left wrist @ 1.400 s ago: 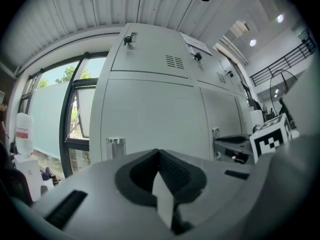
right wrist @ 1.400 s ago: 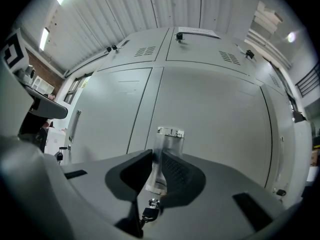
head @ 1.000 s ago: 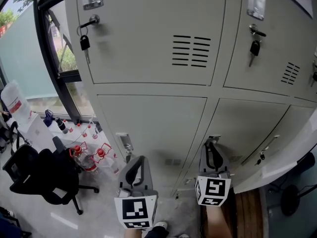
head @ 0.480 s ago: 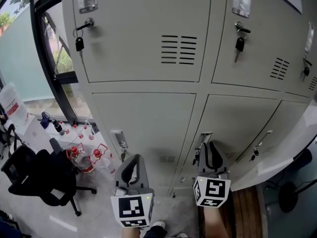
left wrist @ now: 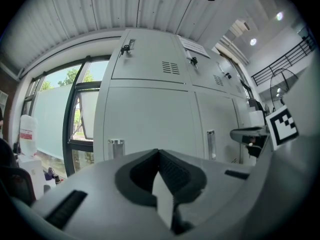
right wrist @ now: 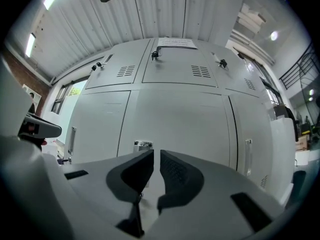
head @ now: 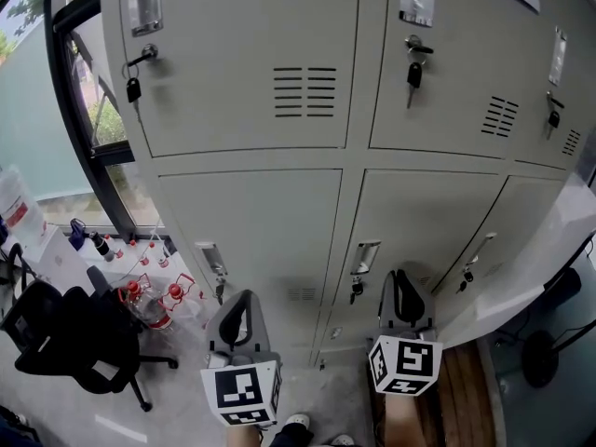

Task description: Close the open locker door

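A bank of grey lockers (head: 307, 184) fills the head view. The lower middle door (head: 419, 222) lies flush with its neighbours, and its handle (head: 365, 257) has a key hanging under it. My right gripper (head: 400, 276) stands just below and right of that handle without touching it. Its jaws are closing to a narrow gap with nothing between them (right wrist: 156, 153), and the handle (right wrist: 142, 145) shows straight ahead. My left gripper (head: 244, 296) is shut and empty (left wrist: 159, 151) in front of the lower left door (head: 251, 222).
A black office chair (head: 65, 333) and red-capped bottles (head: 154, 296) stand on the floor at the left under a window (head: 84, 110). A white flat surface (head: 549, 259) juts in at the right. Keys (head: 414, 71) hang from the upper doors.
Both grippers have drawn back from the lockers. The right gripper's tip was at the lower middle door's handle and now sits clear of it. The lockers have shifted left in view.
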The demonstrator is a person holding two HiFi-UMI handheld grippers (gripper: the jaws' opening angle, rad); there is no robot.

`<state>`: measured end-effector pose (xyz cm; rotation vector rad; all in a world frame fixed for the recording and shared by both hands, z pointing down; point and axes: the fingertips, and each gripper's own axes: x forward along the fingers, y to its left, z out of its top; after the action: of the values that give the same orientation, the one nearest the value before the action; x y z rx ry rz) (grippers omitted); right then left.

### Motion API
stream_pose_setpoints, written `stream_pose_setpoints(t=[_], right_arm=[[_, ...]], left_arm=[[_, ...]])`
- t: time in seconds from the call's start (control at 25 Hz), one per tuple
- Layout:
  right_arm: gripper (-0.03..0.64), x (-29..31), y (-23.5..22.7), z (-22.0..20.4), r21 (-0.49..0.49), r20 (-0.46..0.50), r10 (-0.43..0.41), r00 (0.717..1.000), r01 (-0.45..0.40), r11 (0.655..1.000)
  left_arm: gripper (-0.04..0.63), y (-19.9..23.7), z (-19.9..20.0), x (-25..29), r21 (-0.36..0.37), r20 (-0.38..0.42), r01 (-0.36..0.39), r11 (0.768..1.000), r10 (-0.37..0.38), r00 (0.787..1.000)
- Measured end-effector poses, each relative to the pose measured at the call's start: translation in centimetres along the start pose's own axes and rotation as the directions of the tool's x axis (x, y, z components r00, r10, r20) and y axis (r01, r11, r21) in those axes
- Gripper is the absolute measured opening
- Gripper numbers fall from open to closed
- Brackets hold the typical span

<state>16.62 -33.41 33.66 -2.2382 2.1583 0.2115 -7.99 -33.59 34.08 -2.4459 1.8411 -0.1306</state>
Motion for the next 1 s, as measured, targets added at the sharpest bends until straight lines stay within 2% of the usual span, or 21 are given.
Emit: stream_pose_setpoints(t=[0.16,0.44,1.0], right_arm=[[0.037,-1.0,-0.6,0.0,0.012,-0.013,0.0,1.0,0.0,1.0],[0.02,-2.2,-1.1,0.0,0.02,-0.028,0.014,1.0,-0.013,1.0],[0.018,-3.6,-1.0,0.4,0.025,-0.034,0.034,0.999,-0.033,0.999]], left_arm=[[-0.002,-0.3,0.3,-0.3,0.019,0.009,-0.001,1.0,0.001,1.0],[-0.002,-0.8,0.4,-0.5,0.01,0.005,0.006,1.0,-0.006,1.0],[-0.002,-1.2,0.7,-1.0,-0.005,0.022,0.0,1.0,0.001,1.0]])
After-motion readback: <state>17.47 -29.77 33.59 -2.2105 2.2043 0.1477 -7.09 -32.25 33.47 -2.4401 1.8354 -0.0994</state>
